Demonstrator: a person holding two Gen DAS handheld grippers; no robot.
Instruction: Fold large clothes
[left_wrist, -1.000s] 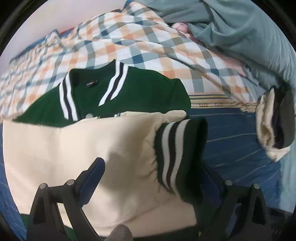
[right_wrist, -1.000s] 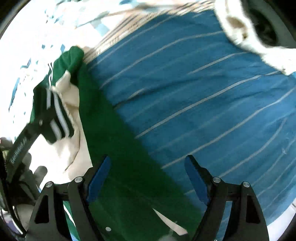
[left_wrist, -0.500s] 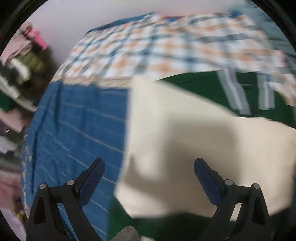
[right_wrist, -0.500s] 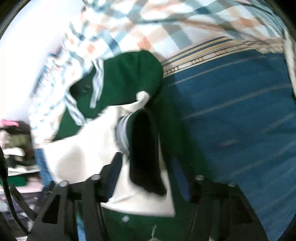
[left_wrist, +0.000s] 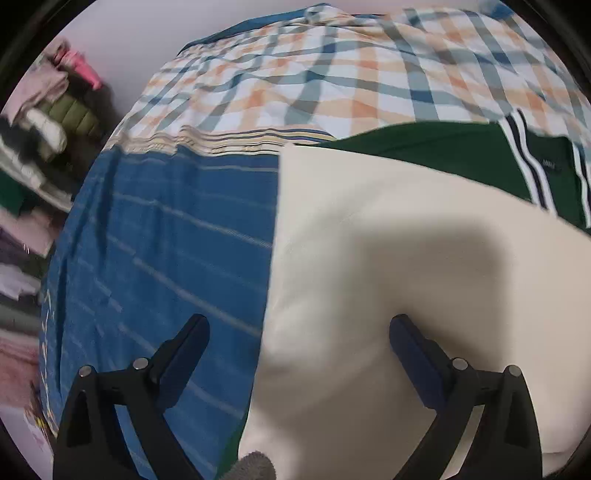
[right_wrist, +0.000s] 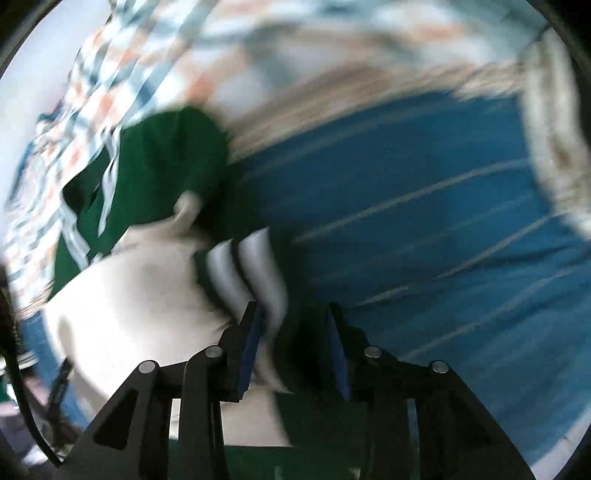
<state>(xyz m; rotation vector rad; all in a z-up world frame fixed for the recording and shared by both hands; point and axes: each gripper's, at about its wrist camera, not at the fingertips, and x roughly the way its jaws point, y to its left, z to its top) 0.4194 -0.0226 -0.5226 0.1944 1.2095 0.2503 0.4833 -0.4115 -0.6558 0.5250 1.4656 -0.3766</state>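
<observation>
Green and cream, the jacket (left_wrist: 406, 258) lies on the bed's blue sheet (left_wrist: 166, 229), just below the plaid quilt (left_wrist: 332, 81). Right gripper (right_wrist: 293, 343) is closing on the jacket's striped cuff (right_wrist: 251, 273) (frame blurred); let it seat fully before lifting. Left gripper (left_wrist: 299, 343) hangs wide open, empty, over the jacket's cream sleeve.

A blue striped sheet (left_wrist: 166, 236) meets a plaid blanket (left_wrist: 332, 74); piled clothes (left_wrist: 48, 122) sit beside.
</observation>
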